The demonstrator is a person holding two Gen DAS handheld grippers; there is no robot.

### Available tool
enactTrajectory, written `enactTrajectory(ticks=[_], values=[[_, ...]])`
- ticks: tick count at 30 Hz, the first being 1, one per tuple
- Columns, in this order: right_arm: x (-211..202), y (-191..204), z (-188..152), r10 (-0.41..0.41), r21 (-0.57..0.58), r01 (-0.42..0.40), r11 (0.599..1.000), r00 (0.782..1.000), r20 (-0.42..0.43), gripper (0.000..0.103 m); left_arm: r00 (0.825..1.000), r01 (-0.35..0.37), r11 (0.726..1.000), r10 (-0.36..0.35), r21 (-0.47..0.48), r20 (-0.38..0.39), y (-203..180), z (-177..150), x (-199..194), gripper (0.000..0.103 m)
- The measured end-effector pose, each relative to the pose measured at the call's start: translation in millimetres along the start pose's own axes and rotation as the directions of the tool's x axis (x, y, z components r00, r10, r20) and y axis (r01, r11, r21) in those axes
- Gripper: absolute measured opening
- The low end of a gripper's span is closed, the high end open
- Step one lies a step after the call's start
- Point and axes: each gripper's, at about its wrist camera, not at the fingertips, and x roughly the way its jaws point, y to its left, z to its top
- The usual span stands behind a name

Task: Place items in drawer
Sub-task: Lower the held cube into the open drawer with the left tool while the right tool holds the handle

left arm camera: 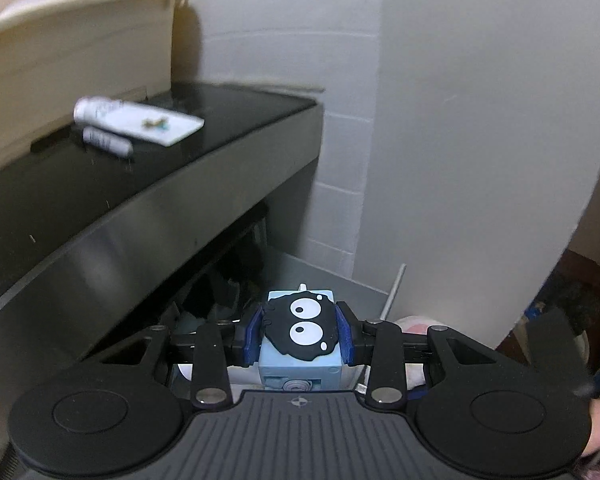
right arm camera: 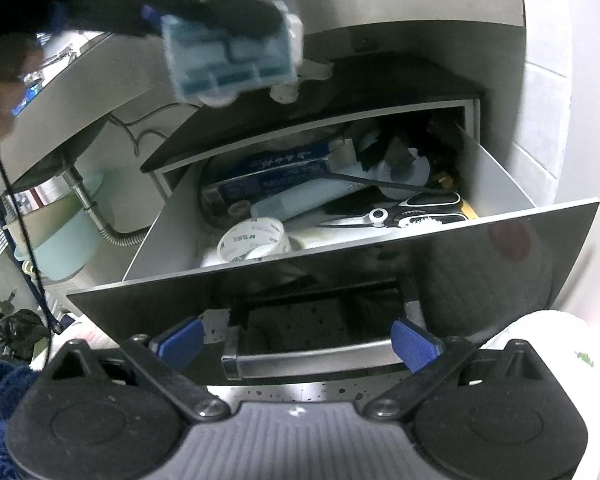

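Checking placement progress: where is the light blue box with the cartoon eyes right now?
The light blue box is clamped in the left gripper; the right wrist view shows it in the air at upper left, above the open drawer.

The left gripper (left arm camera: 300,330) is clamped on a light blue block (left arm camera: 298,356) bearing a black cartoon face with two white eyes; both blue pads (left arm camera: 346,330) press its sides. Above and left of the block runs a black countertop (left arm camera: 220,128) with a steel front edge. On it lie a white tube (left arm camera: 136,118) and, just beside it, a smaller white cylinder (left arm camera: 106,141). A cream tub (left arm camera: 76,44) stands behind them. Below the countertop, dark blurred clutter.
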Motion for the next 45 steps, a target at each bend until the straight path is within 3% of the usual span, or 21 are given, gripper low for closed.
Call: enactTrajectory(ticks=[14,27,35,45], values=[[2.8,-1.3,-0.8,0.006,0.01,-0.006,1.0,1.0,-0.012,0.101,0.989,-0.03,0.999,0.028,-0.014,-0.144,21.1,-20.5,84.6,0.037],[3.2,-4.5,-1.5,0.011,0.031,-0.011,0.999,1.0,-0.016,0.101,0.951,-0.061,0.996,0.036,-0.071,-0.306,32.9,-30.0,156.6,0.037],[4.1,-6.4,-1.8,0.019,0.043,-0.018,0.999,1.0,-0.02,0.101,0.946,-0.067,0.996,0.042,-0.065,-0.32,39.7,-35.1,178.3,0.037],[4.7,-6.7,-1.7,0.018,0.048,-0.017,0.999,1.0,-0.022,0.101,0.926,-0.101,0.994,0.076,-0.048,-0.369,45.8,-42.9,201.4,0.037]])
